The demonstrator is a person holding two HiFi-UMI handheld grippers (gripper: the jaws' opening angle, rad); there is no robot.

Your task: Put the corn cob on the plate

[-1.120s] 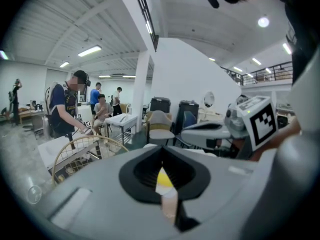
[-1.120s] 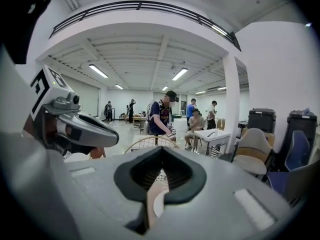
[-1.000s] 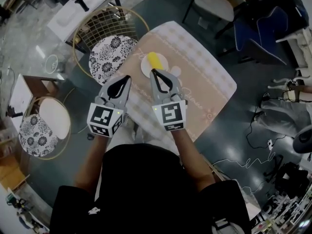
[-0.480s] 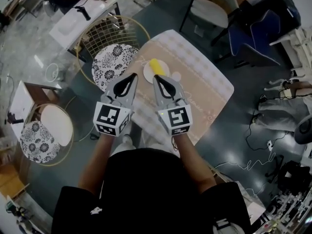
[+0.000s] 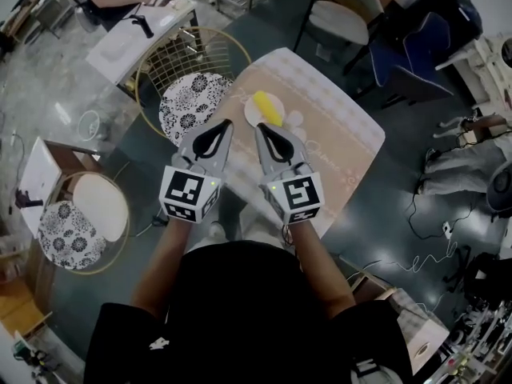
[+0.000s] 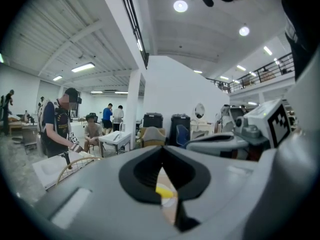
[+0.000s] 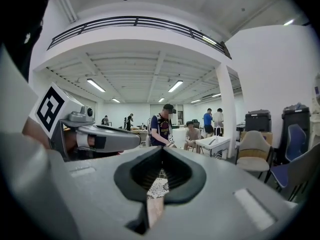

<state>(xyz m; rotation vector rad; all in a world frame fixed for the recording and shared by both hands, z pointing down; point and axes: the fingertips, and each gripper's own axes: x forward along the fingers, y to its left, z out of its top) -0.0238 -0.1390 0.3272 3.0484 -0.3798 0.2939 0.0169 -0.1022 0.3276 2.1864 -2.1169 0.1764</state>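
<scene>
The yellow corn cob (image 5: 266,107) lies on a small white plate (image 5: 251,118) on the beige-clothed table (image 5: 336,134). Both grippers hover side by side above the table's near edge, short of the plate and pointing towards it. My left gripper (image 5: 226,123) is shut and empty. My right gripper (image 5: 262,126) is also shut and holds nothing. In the left gripper view, the corn cob (image 6: 164,190) and plate (image 6: 171,202) show through the hole below the closed tips of my left gripper (image 6: 161,148). In the right gripper view, my right gripper (image 7: 162,149) has its tips together.
A gold-wire chair with a floral cushion (image 5: 190,94) stands left of the table, and another (image 5: 80,214) is further left. A white-seat chair (image 5: 346,13) and a blue chair (image 5: 416,54) stand behind the table. People sit at a white desk (image 5: 136,30). Cables lie on the floor at right.
Both grippers have risen and drifted slightly right, staying shut and side by side. The corn cob stays on the plate.
</scene>
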